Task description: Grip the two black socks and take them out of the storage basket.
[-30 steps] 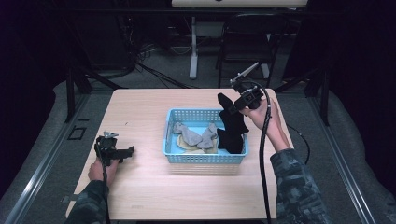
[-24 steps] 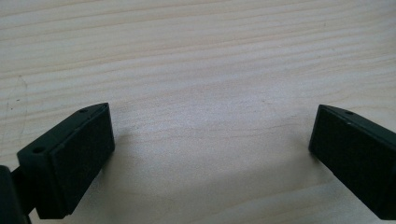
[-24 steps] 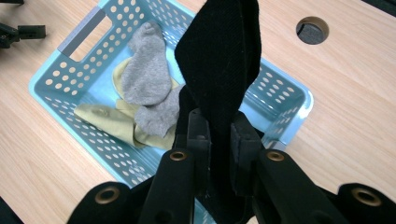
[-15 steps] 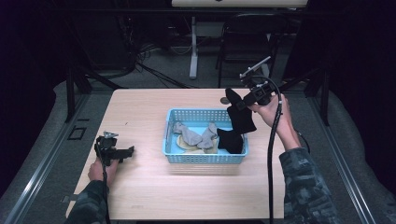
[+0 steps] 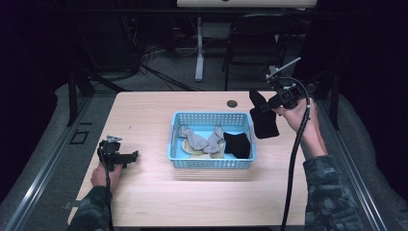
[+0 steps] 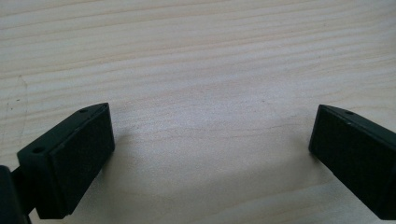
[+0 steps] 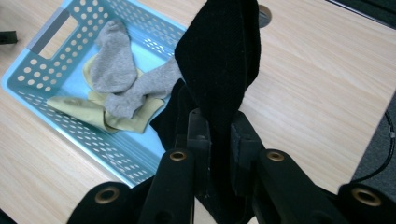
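My right gripper (image 5: 272,103) is shut on a black sock (image 5: 263,120) and holds it in the air just right of the blue basket (image 5: 211,162). In the right gripper view the black sock (image 7: 219,65) is pinched between the jaws and stands up past them. Inside the basket (image 7: 116,149) lie a grey sock (image 5: 196,139), a yellow sock (image 5: 192,150) and another black sock (image 5: 236,144). My left gripper (image 5: 129,157) rests low at the table's left side, open, with bare wood between its fingers (image 6: 70,154).
The wooden table (image 5: 144,202) has a round cable hole (image 5: 232,103) behind the basket. A cable (image 5: 294,159) trails from the right gripper down along the forearm. Chairs and stands sit in the dark beyond the far edge.
My right gripper lifted the black sock out of the basket and carried it right and away, past the basket's right rim. The left gripper stayed put.
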### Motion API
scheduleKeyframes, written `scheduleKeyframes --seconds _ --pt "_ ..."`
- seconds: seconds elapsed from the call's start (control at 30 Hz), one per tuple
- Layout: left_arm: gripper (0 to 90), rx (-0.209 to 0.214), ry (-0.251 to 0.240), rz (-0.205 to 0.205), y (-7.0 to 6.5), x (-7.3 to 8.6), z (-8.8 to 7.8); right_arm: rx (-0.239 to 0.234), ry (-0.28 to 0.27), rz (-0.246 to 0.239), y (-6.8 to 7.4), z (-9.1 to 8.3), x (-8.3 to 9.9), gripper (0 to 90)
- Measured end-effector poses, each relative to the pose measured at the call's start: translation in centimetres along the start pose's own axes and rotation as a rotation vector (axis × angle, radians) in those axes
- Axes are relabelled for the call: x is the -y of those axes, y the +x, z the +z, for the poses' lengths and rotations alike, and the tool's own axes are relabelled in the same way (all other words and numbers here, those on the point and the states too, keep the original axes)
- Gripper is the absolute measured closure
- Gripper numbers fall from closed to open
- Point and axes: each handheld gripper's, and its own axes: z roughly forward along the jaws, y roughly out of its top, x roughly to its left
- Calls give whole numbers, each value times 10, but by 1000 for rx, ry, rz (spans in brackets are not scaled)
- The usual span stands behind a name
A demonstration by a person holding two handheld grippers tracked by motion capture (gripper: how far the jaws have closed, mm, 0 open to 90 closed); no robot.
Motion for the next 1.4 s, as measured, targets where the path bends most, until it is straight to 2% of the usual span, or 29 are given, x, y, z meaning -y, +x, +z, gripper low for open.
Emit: scheduleKeyframes --seconds 0.33,0.67,0.93,1.17,1.23,1.4 --pt "2 0 0 0 0 0 0 12 -3 57 -23 -8 20 812" --pt "2 0 0 0 0 0 0 36 14 104 -41 -5 38 812" --pt "2 0 -1 -1 0 0 0 48 37 163 -60 9 55 811" --pt "2 0 0 0 0 0 0 48 73 186 -66 27 63 811" --pt "2 0 0 0 0 0 0 69 97 187 -67 34 65 811" --pt "2 0 -1 -1 0 0 0 72 126 195 -71 50 70 811"
